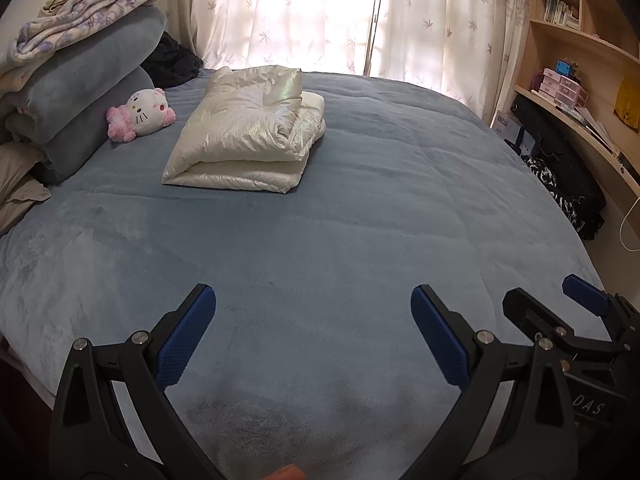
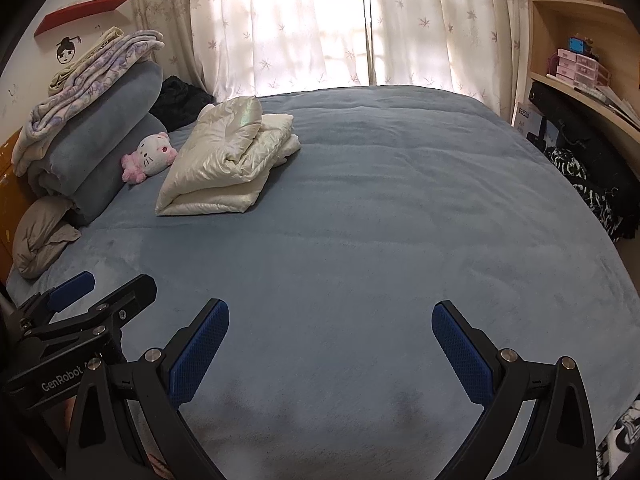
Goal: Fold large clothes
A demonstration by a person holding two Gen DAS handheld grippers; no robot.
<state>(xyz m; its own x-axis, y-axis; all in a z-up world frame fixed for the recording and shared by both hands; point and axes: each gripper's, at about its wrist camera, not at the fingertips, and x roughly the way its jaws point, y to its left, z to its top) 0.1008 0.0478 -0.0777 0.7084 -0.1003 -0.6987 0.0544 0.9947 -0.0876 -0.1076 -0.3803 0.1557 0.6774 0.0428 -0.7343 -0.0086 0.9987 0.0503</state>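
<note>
Seemingly done: cream padded garment (image 1: 248, 128) lies folded well beyond both grippers' fingers, left gripper (image 1: 312, 336) and right gripper (image 2: 330, 344) spread apart, empty.

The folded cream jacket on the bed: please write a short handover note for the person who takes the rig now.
Left hand-held gripper: open, empty, over the near part of the blue bed cover.
Right hand-held gripper: open, empty, beside the left one.
Cream jacket: folded in a neat stack on the far left of the bed, next to the plush cat toy.
Done: this jacket looks folded.
Left: no other unfolded large garment is clearly visible; check before going on.
</note>
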